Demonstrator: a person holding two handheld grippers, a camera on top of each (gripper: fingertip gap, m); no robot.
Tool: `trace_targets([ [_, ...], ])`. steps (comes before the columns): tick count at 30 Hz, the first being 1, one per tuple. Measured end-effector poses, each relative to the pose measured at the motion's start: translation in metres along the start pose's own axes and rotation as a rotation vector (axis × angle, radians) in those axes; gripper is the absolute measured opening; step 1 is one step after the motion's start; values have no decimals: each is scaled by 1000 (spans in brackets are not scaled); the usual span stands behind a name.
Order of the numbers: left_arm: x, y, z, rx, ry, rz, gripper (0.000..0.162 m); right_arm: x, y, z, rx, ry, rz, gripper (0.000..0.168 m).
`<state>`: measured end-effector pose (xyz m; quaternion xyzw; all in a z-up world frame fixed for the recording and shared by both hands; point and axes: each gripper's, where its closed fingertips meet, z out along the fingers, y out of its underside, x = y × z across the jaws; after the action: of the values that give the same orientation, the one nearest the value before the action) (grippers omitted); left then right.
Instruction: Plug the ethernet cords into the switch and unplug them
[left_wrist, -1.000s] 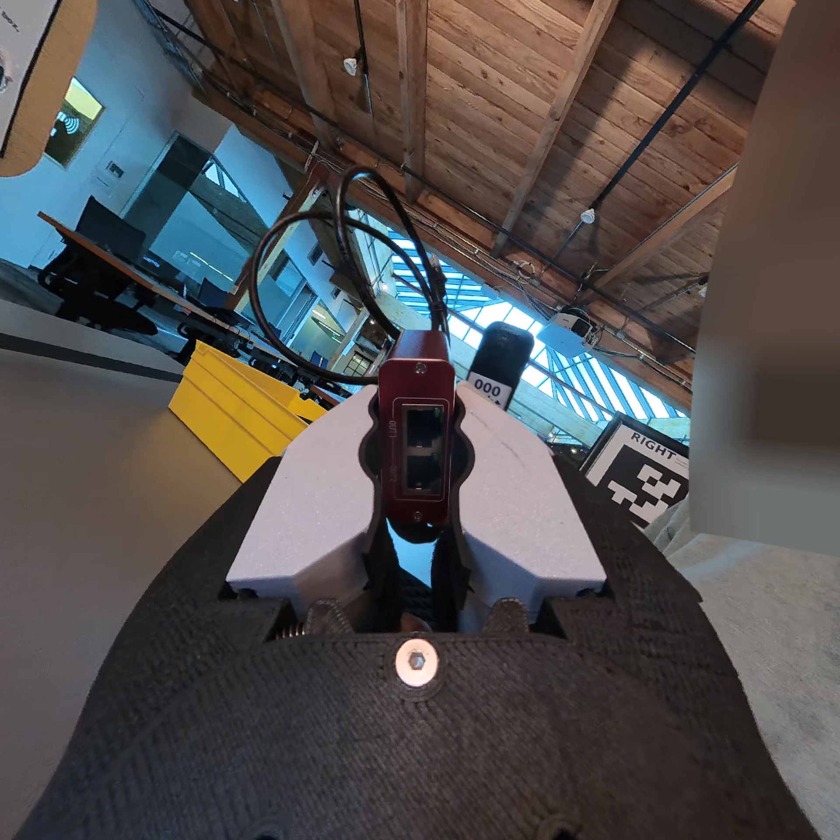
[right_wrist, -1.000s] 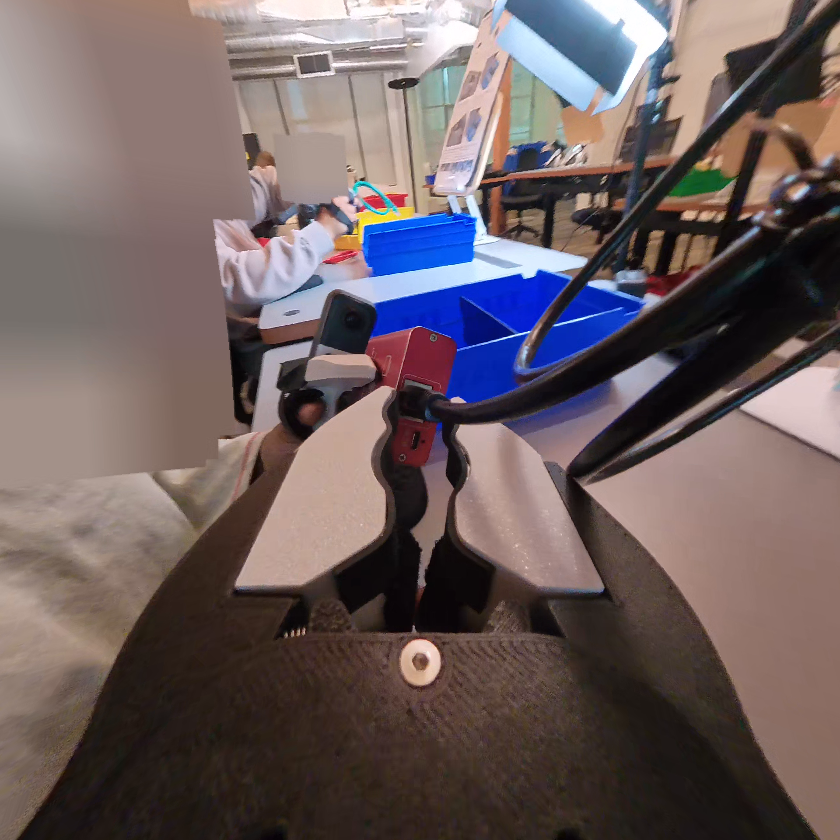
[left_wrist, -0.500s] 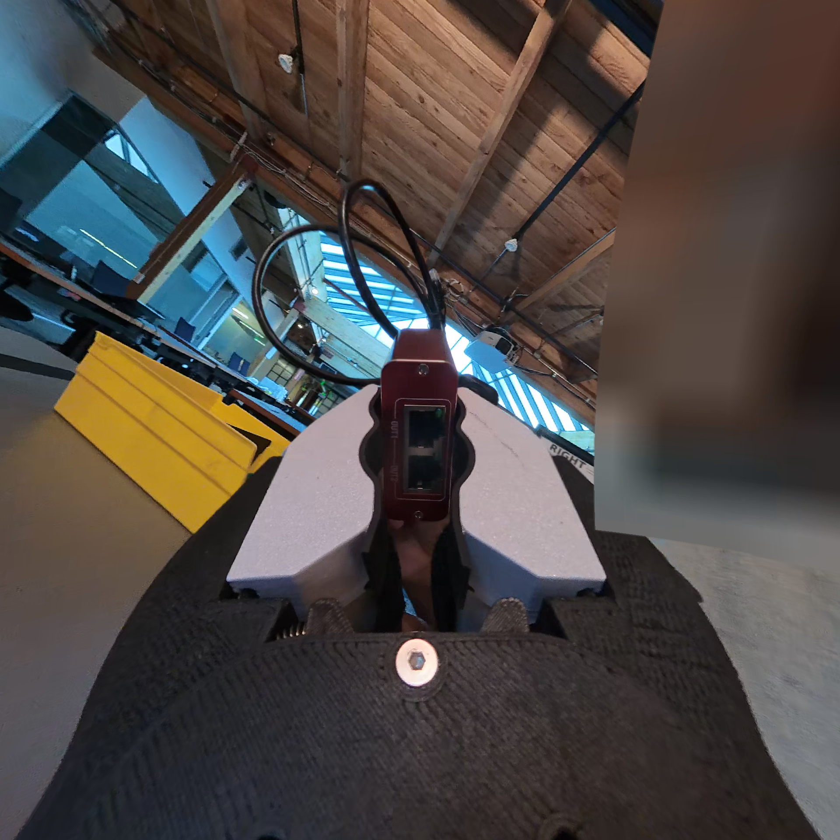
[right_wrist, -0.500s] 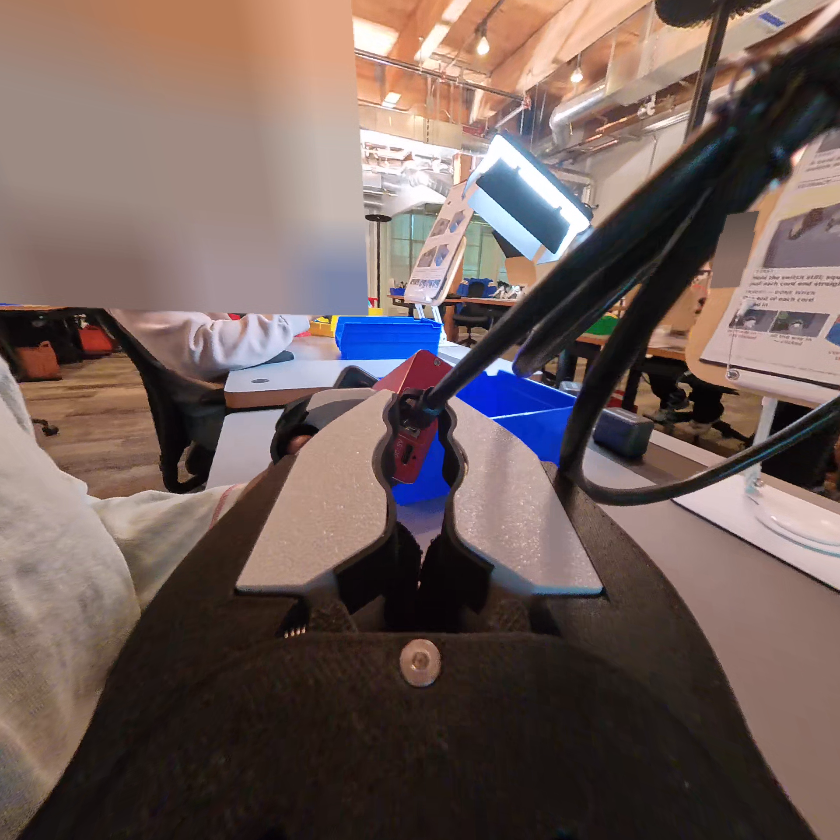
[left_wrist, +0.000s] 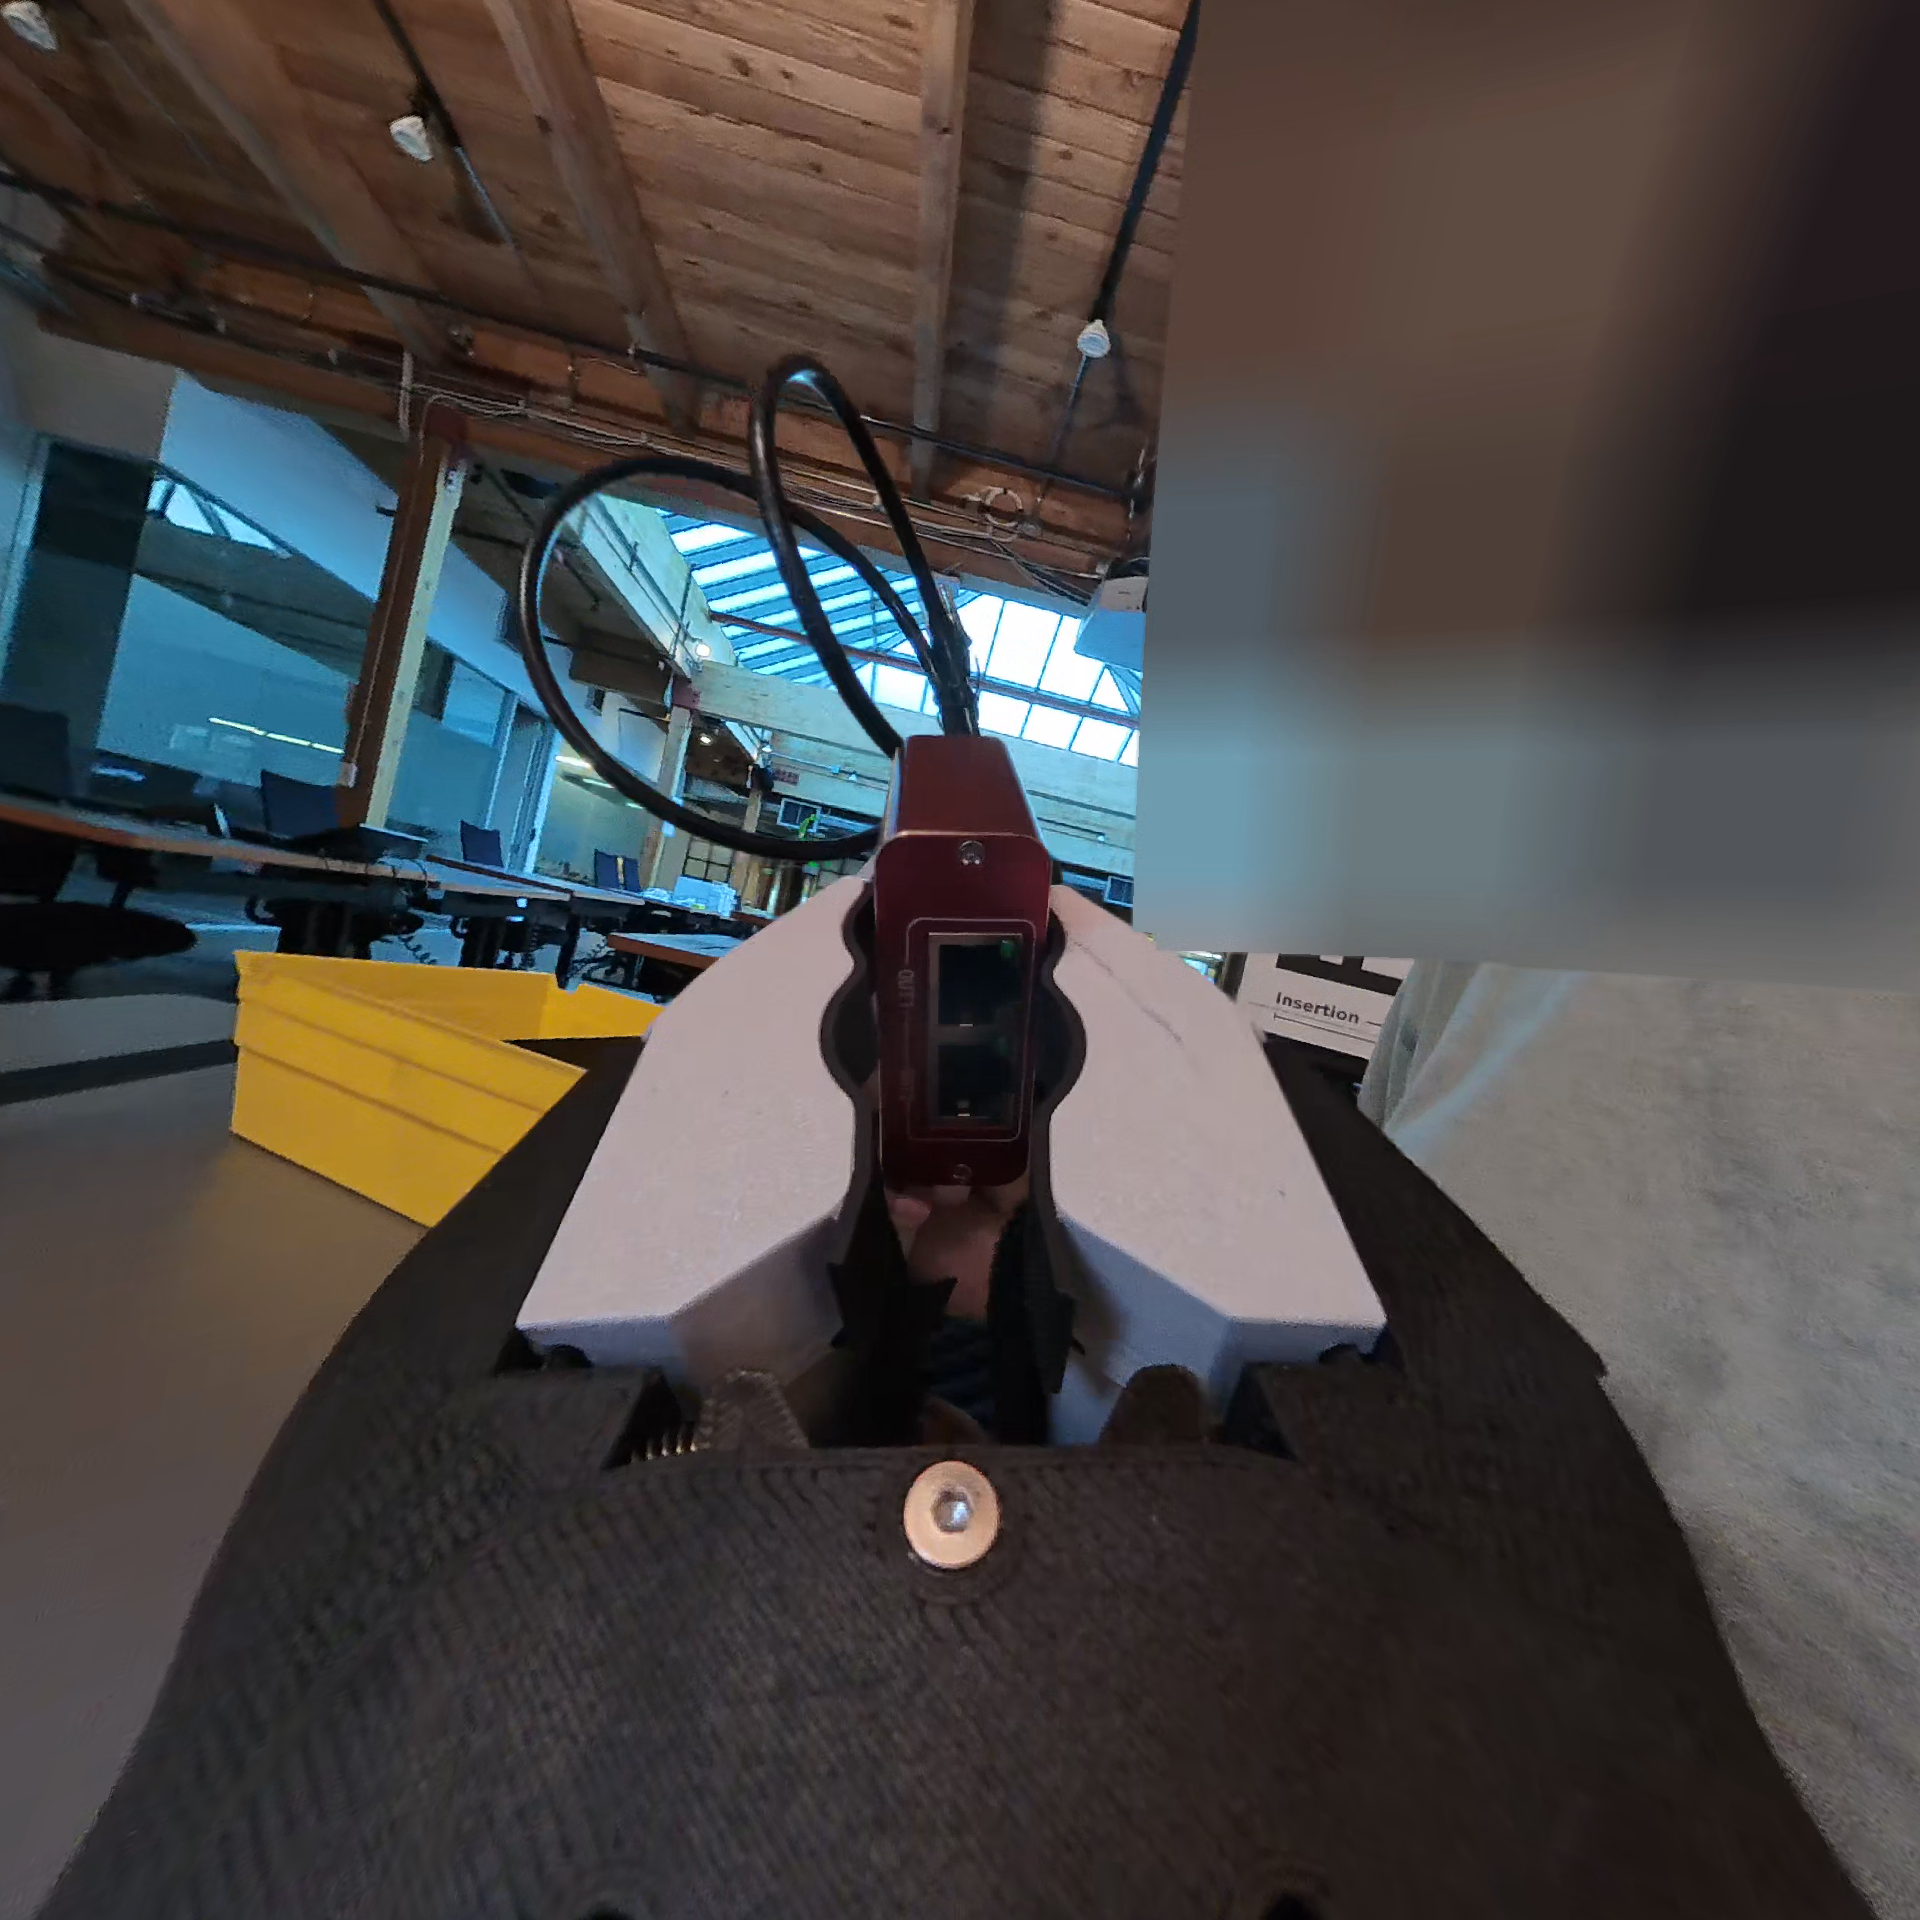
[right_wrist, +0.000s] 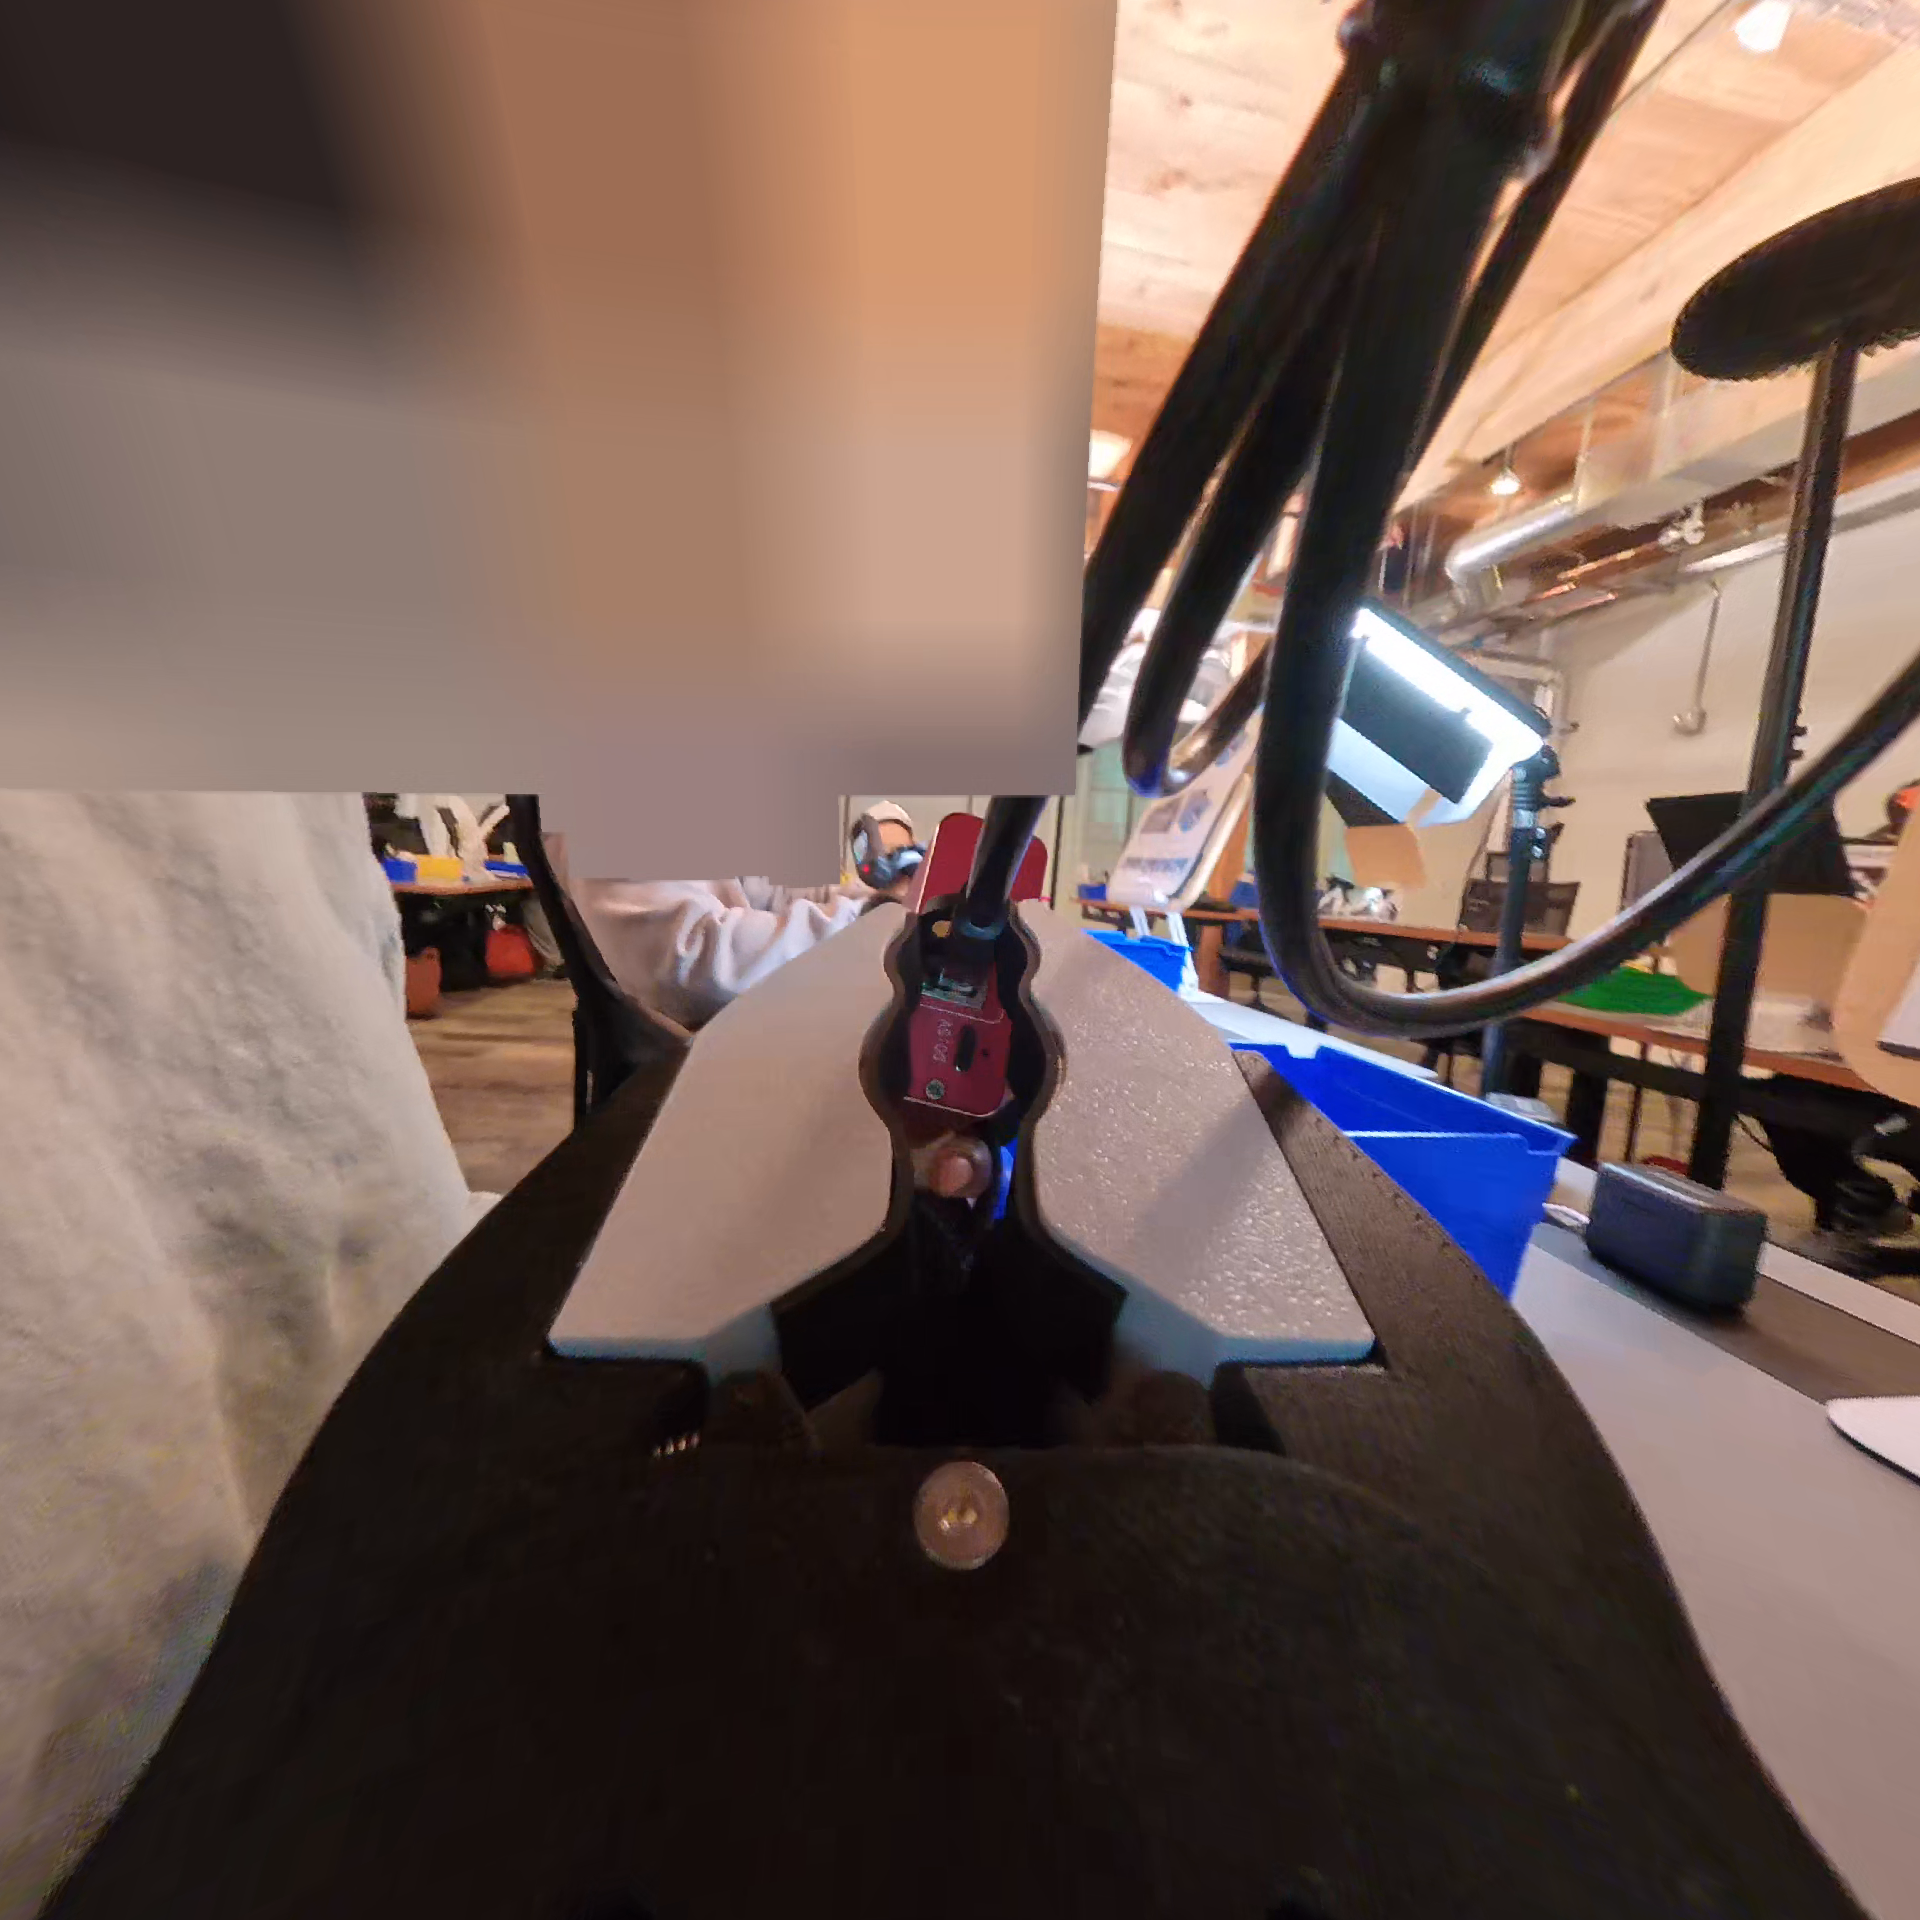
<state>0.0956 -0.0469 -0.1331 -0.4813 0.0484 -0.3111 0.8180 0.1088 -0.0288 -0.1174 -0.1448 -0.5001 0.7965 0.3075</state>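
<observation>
A dark red ethernet switch (left_wrist: 956, 1039) stands upright between the fingers of my left gripper (left_wrist: 956, 904), which is shut on it. Its two empty ports face the camera. A black ethernet cord (left_wrist: 532, 623) leaves its far end and loops up. In the right wrist view the switch's other end (right_wrist: 951, 1049) shows between the fingers. My right gripper (right_wrist: 961, 914) is shut on the cord's plug (right_wrist: 982, 894) where it enters the switch. The cord (right_wrist: 1382, 312) arcs thickly overhead. Both grippers are held above the table.
A yellow bin (left_wrist: 364, 1070) sits on the grey table (left_wrist: 104, 1247) to the left. A blue bin (right_wrist: 1423, 1143), a small dark box (right_wrist: 1673, 1236) and a light-stand pole (right_wrist: 1777, 779) are to the right. A person's grey sleeve (right_wrist: 156, 1143) fills the left of the right wrist view. The grippers are tip to tip, or close to it.
Both grippers swung together with the switch and the plug still held. The left view turned lower toward the room. The right view tilted up, so the cord now hangs overhead.
</observation>
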Motion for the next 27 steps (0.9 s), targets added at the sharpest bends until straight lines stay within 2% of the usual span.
trace_targets([
  [7, 2, 3, 0, 0, 44, -69, 26, -3, -2, 0, -9, -12, -6, 14],
  [11, 7, 3, 1, -31, 16, 76, 27, -6, -4, -2, 25, -48, 57, 13],
  [13, 9, 5, 1, -55, -6, 172, 27, -6, -1, -4, 10, -48, 17, 14],
  [16, 23, 5, 1, -16, 64, 197, 27, -21, -5, -3, 13, -146, -1, 14],
  [18, 24, 14, 5, -68, 71, 182, 44, -21, -3, 0, 28, -165, 47, 13],
  [20, 21, 18, 6, -93, 37, 254, 30, -27, 8, 6, -29, -203, 56, 13],
  [24, 18, 13, 1, -80, 24, 208, 29, -27, 14, 12, -107, -196, 17, 14],
  [27, 12, 13, 0, -88, -7, 204, 29, -21, 19, 10, -213, -179, 60, 15],
])
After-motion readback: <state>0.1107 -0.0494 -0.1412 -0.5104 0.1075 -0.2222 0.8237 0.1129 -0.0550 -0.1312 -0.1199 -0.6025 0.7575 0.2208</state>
